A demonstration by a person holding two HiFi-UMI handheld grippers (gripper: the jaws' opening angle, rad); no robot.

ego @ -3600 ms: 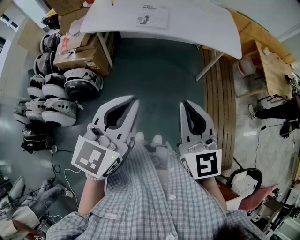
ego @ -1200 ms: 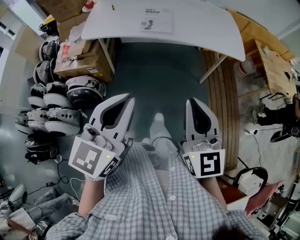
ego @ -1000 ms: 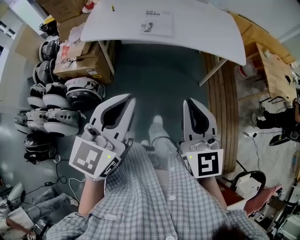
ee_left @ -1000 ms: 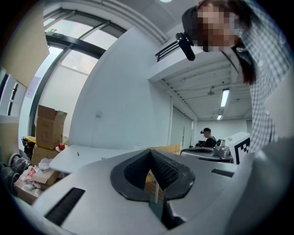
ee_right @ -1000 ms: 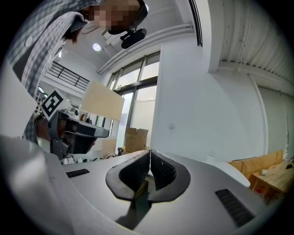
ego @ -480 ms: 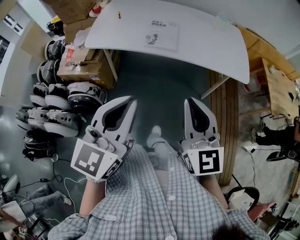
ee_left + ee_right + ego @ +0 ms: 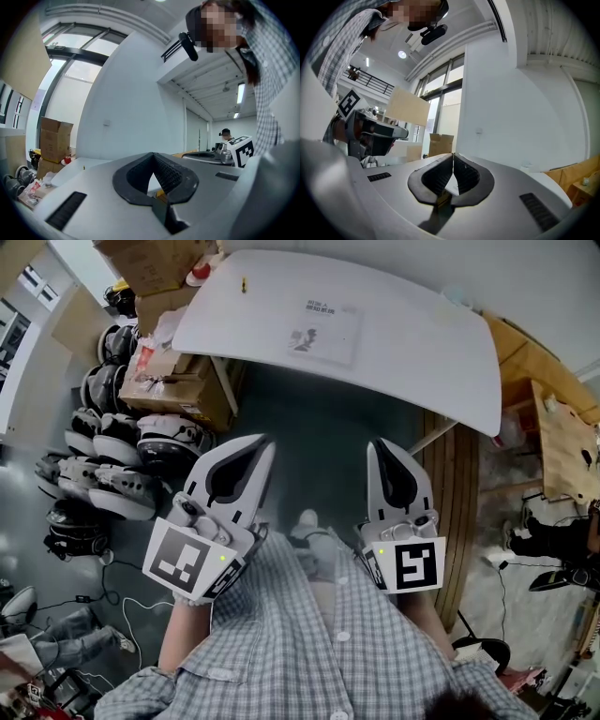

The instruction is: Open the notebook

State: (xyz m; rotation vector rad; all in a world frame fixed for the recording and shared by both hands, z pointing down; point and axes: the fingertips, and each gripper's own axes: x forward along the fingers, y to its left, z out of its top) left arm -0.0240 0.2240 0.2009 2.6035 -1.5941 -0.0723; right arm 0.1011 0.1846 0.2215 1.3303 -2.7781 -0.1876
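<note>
Seemingly light and floppy, the notebook (image 7: pixel 323 331) is laid flat on the counter (image 7: pixel 422 343), best pinched at a cover edge; left claw (image 7: pixel 267 442) and right claw (image 7: pixel 378 445) are closed, empty

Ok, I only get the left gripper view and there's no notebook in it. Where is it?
Observer: The head view shows the notebook lying flat on the white table, about midway along it. It looks closed.
Operator: Are the grippers near it?
Observer: No. The left gripper and right gripper are both held in front of the person's shirt, with a stretch of floor between them and the table.
Operator: Is the right one carrying anything?
Observer: No. Its own view shows the fingers together with nothing between them.
</note>
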